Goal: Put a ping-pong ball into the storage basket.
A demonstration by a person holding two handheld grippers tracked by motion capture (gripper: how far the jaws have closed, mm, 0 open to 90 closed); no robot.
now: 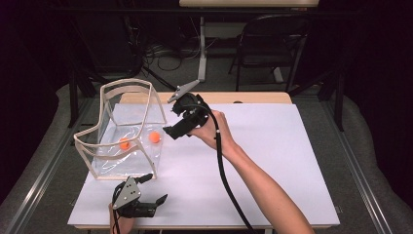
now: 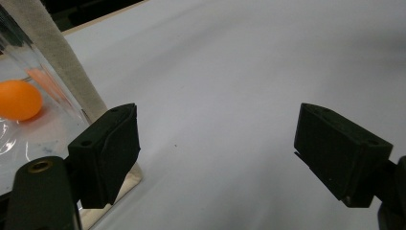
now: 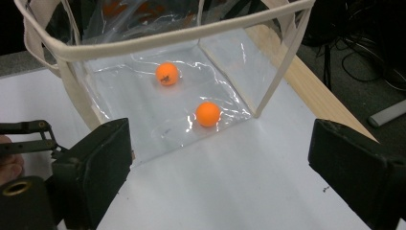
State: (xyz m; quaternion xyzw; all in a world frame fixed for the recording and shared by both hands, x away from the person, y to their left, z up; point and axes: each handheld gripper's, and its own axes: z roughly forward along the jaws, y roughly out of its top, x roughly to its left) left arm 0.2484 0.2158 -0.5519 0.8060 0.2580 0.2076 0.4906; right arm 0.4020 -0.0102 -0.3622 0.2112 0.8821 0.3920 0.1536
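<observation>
A clear plastic bag with cream trim (image 1: 127,87) stands open at the left of the white sheet. Two orange balls (image 1: 124,144) (image 1: 155,137) lie on its floor. My right gripper (image 1: 171,120) hovers open just right of the bag, its jaws pointing at the bag's near wall. In the right gripper view the balls (image 3: 167,74) (image 3: 208,114) sit inside the bag (image 3: 167,36), beyond the open right gripper (image 3: 220,163). My left gripper (image 1: 155,188) rests open near the table's front edge, in front of the bag. In the left gripper view this gripper (image 2: 218,148) holds nothing, and one ball (image 2: 18,99) shows through the bag's corner (image 2: 62,62).
The white sheet (image 1: 272,161) covers a wooden table (image 1: 253,97) and is bare to the right. Behind the table stand a dark chair (image 1: 272,44) and a white table leg (image 1: 201,48), with cables on the floor. The right gripper's cable (image 1: 229,185) trails over the sheet.
</observation>
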